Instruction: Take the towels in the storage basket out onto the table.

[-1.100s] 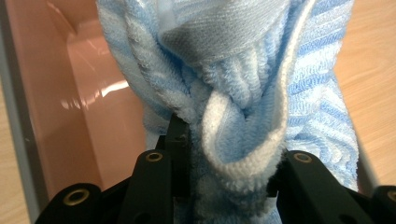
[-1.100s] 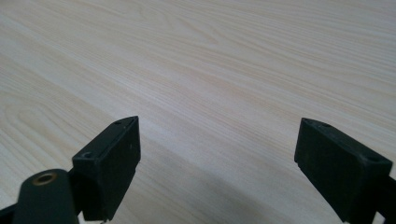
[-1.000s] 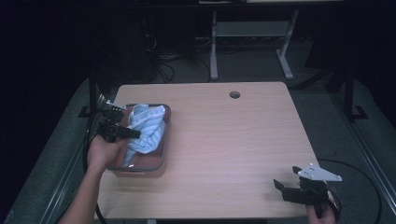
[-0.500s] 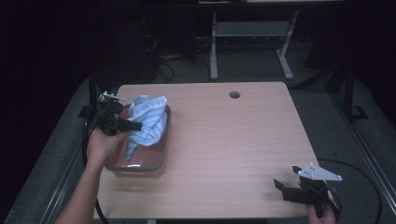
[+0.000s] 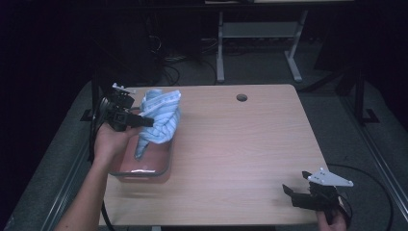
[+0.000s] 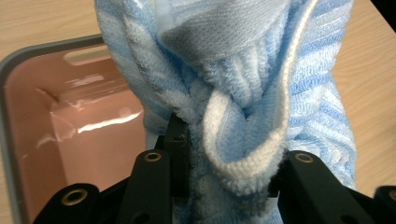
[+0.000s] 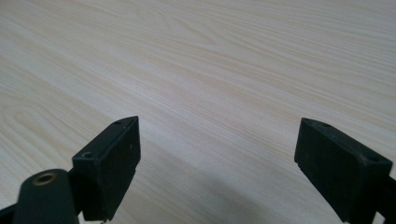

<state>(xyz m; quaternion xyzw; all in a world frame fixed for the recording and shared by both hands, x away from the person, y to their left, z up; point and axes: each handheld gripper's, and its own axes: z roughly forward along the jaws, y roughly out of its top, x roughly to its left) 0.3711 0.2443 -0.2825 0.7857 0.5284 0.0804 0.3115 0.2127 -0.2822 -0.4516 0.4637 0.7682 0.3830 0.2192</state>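
Note:
A light blue striped towel (image 5: 161, 120) hangs bunched from my left gripper (image 5: 144, 120), which is shut on it above a clear bin (image 5: 144, 168) with a pinkish bottom at the table's left side. In the left gripper view the towel (image 6: 233, 93) is pinched between both jaws, and the bin (image 6: 70, 130) lies below to the left. The towel's lower end still dips toward the bin. My right gripper (image 5: 296, 195) rests near the table's front right corner, open. In the right gripper view its jaws (image 7: 219, 158) stand wide apart over bare wood.
The wooden table (image 5: 240, 144) has a round cable hole (image 5: 241, 97) near its far edge. A desk frame (image 5: 260, 43) and cables stand on the dark floor behind the table. A person's left forearm (image 5: 91, 187) comes in from the lower left.
My left gripper has risen and moved toward the table's far side, drawing the towel up out of the bin. The right gripper has stayed where it was.

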